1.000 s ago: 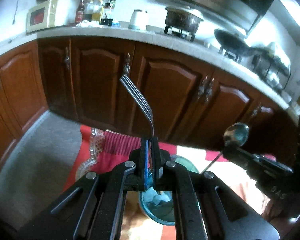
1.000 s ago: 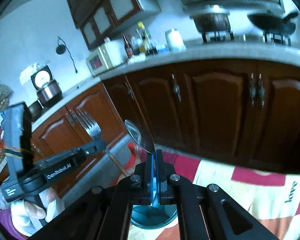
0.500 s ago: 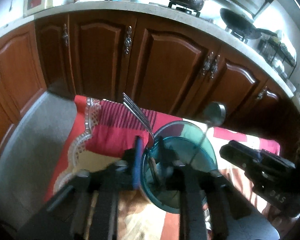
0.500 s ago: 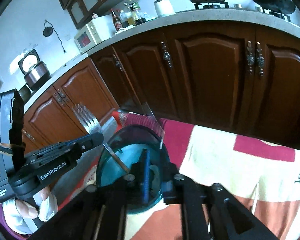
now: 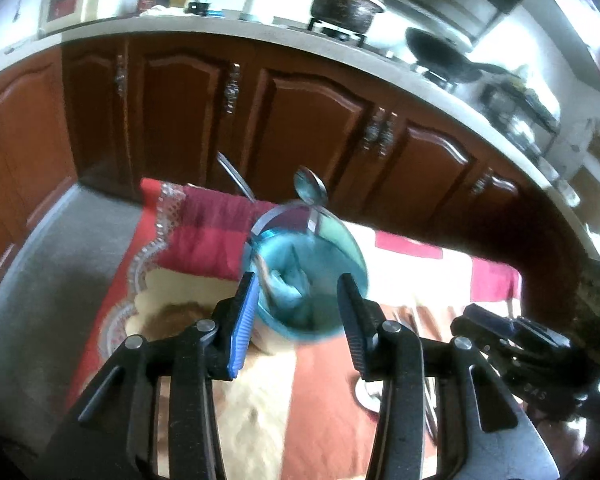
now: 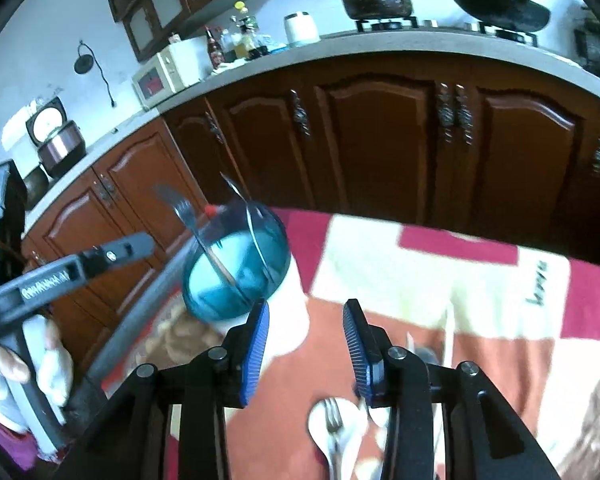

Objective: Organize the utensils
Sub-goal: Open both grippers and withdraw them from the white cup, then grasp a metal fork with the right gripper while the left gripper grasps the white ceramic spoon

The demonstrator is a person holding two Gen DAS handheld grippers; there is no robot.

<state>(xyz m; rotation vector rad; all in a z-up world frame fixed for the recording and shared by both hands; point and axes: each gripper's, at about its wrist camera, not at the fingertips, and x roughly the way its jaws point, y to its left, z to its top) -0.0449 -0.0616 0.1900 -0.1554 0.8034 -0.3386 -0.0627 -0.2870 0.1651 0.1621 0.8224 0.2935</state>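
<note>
Both grippers, left [image 5: 298,312] and right [image 6: 306,338], have just been opening, jaws apart on nothing; fork [image 6: 180,208] and spoon [image 5: 310,190] are standing in the cup [image 5: 308,268]; each is best withdrawing straight back, clearing the handles, before reaching for the utensils [image 6: 340,432] lying on the cloth [image 6: 420,280].

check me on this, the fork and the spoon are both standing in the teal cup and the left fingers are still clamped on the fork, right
Not quite. The fork and spoon do stand in the teal cup, but the left gripper has let go: the left wrist view shows its fingers apart, having just opened, with nothing pressed between them.
</note>
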